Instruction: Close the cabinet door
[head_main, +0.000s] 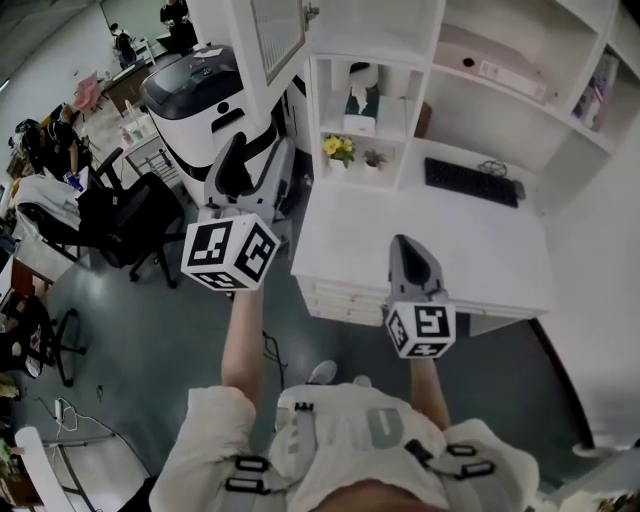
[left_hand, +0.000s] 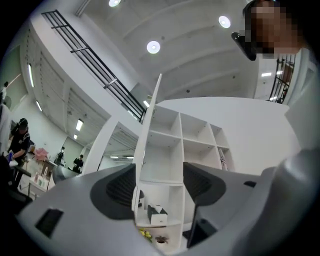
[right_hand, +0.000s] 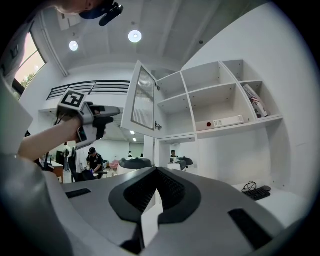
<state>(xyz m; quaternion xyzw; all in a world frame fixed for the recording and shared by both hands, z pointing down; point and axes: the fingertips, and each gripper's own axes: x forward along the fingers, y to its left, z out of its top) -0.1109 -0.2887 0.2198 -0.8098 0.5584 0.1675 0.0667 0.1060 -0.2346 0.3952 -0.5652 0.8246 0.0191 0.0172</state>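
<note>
The white cabinet door (head_main: 275, 35) with its ribbed glass panel stands swung open at the upper shelves, hinged on their left side. In the right gripper view the door (right_hand: 141, 100) shows its small knob (right_hand: 157, 126) at the lower corner. My left gripper (head_main: 252, 160) is raised to the left of the door, open and holding nothing. Through its own camera the door's edge (left_hand: 150, 130) lines up between the open left gripper (left_hand: 160, 182) pads, still some way beyond them. My right gripper (head_main: 408, 245) hovers level over the desk, shut and empty, as the right gripper (right_hand: 157, 175) view confirms.
A white desk (head_main: 450, 250) with a black keyboard (head_main: 470, 182) lies below the shelves. Yellow flowers (head_main: 340, 148) and a tissue box (head_main: 362, 105) fill the lower cubbies. A black office chair (head_main: 130, 215) and a large printer (head_main: 195, 95) stand to the left. People work in the background.
</note>
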